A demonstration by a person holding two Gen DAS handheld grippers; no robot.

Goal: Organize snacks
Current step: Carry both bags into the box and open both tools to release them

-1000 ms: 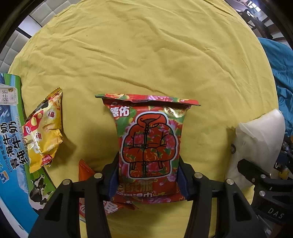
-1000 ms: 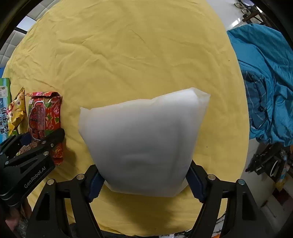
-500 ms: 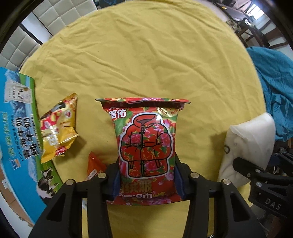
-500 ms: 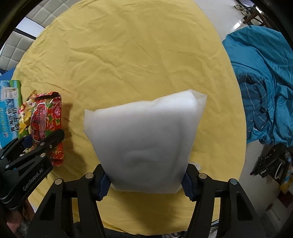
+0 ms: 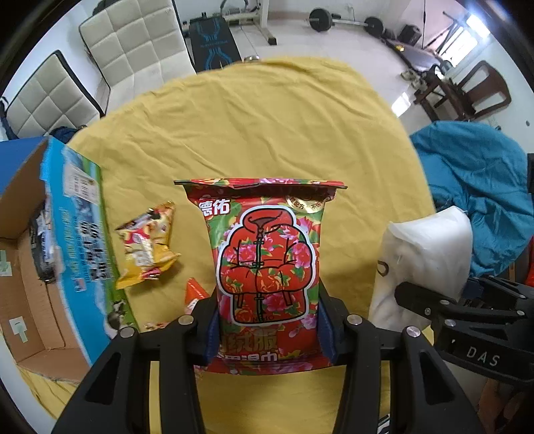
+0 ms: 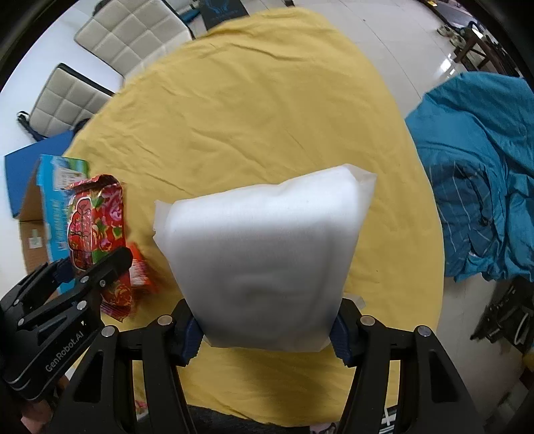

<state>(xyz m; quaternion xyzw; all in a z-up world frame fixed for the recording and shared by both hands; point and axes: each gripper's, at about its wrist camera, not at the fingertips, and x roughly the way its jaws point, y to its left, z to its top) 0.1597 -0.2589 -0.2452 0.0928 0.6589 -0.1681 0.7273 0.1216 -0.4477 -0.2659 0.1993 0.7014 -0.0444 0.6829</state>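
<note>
My left gripper (image 5: 267, 330) is shut on a red floral packet (image 5: 263, 267), held above the yellow tablecloth (image 5: 267, 127). A plain white packet (image 6: 263, 267) sits in my right gripper (image 6: 267, 330), which is shut on its lower end. In the left wrist view the white packet (image 5: 427, 253) and the right gripper show at the right. The right wrist view has the floral packet (image 6: 95, 227) and the left gripper at the left. A yellow snack bag (image 5: 147, 247) and a small orange packet (image 5: 195, 295) lie on the cloth.
An open blue-printed cardboard box (image 5: 76, 240) stands at the table's left edge. A blue garment (image 6: 480, 180) is draped at the right. White padded chairs (image 5: 133, 43) stand beyond the table, with gym equipment (image 5: 343, 20) on the floor behind.
Both grippers have risen and tilted up with their packets, so the room beyond the table now shows. The box interior has come into the left view.
</note>
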